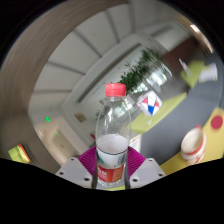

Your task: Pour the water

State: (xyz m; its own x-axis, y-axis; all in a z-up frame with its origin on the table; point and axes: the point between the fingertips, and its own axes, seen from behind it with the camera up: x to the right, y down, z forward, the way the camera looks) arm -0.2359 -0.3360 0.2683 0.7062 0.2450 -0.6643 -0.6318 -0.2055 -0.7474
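A clear plastic water bottle with a pink-red cap and a red and white label stands upright between my fingers. My gripper is shut on the bottle's lower part, both magenta pads pressing its sides. The bottle is held up high, with the ceiling behind it. It looks partly filled with water, roughly up to the middle.
A yellow-green table lies to the right and below, with a white cup with a pink band on it. A green plant stands beyond the bottle. A ceiling with panels fills the background.
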